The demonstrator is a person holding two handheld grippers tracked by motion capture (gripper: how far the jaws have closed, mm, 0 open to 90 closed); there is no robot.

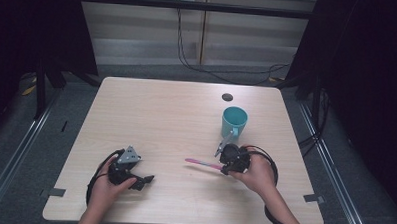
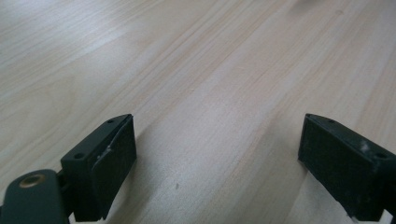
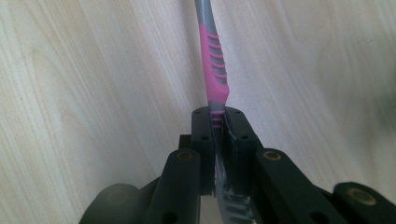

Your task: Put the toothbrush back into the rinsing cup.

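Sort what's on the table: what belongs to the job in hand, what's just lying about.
In the job:
- toothbrush, clamped in the right tongs
- teal mug, close by those tongs, likely the target

Lying about:
- left tongs, open over bare table
- dark round spot behind the mug

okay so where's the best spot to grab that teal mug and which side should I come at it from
Take the teal mug by its handle, which points toward the person's side of the table, so come from that near side. It stands upright and open-topped, so pinching the rim from above would probably also work. The left gripper is open and free; the right gripper is shut on the toothbrush.
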